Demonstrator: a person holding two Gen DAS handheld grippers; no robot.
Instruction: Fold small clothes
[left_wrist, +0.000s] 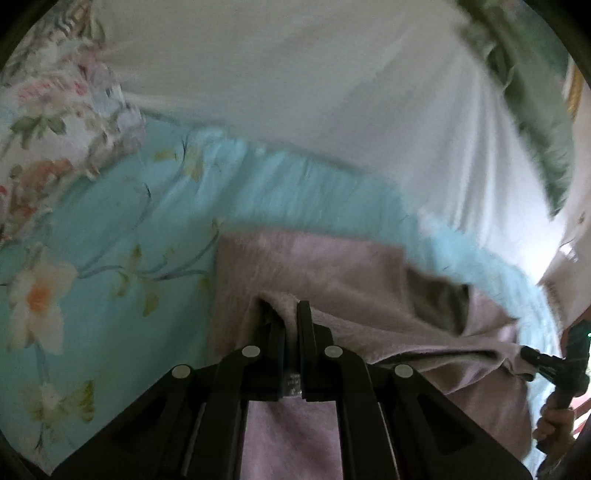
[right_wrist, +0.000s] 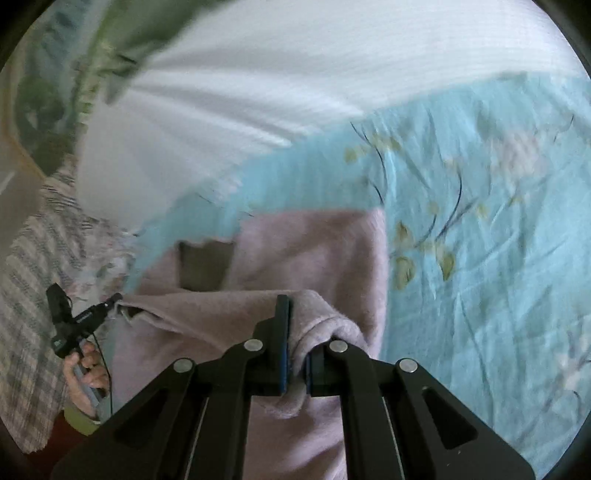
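One pink cloth (left_wrist: 314, 266) is lying on the blue flowered bed sheet (left_wrist: 110, 302). Two claws are pinching its near edge: the left claw (left_wrist: 291, 321) and the right claw (right_wrist: 295, 332). Only the right view is showing a striped blanket (right_wrist: 33, 295).

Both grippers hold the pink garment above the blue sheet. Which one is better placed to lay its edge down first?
Probably neither. The left gripper and the right gripper both pinch the same folded edge of the pink garment, similarly high over the blue sheet. They should lower it together.
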